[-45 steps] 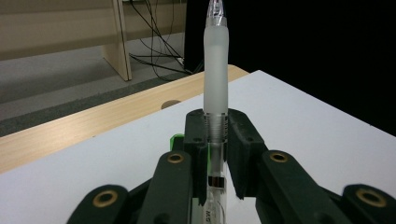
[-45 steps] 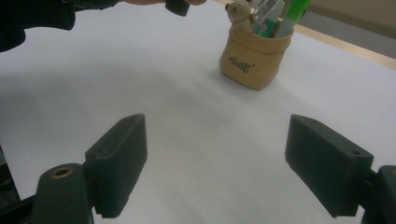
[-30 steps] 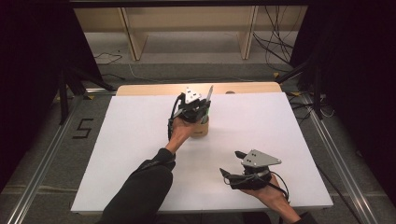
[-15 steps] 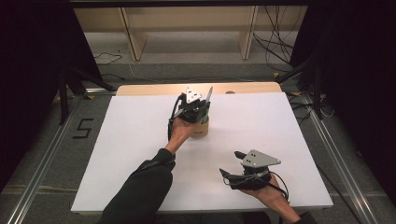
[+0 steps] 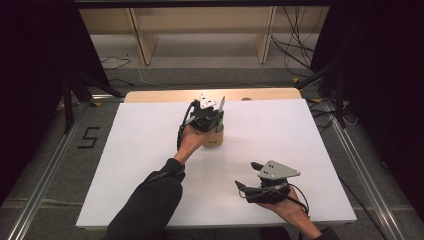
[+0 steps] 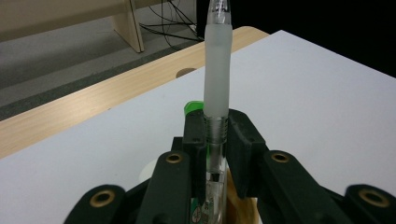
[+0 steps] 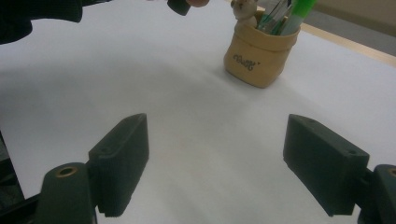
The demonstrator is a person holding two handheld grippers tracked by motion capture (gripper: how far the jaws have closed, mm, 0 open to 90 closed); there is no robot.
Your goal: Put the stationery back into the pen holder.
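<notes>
Between the jaws of the left gripper (image 6: 217, 140) a clear pen (image 6: 217, 79) stands clamped, its frosted grip rising above the pads and its lower barrel running down between them. Just below this gripper sits a tan cup (image 5: 215, 137), with the pen's lower end over its mouth; whether the tip is inside the cup cannot be told. Beyond the jaws a green pen (image 6: 190, 108) pokes up. Over the white table (image 5: 300, 135) the right gripper (image 5: 246, 176) rests well apart from the cup, its jaws wide apart with nothing between them. Ahead of those jaws the cup (image 7: 259, 57) holds green and clear pens.
</notes>
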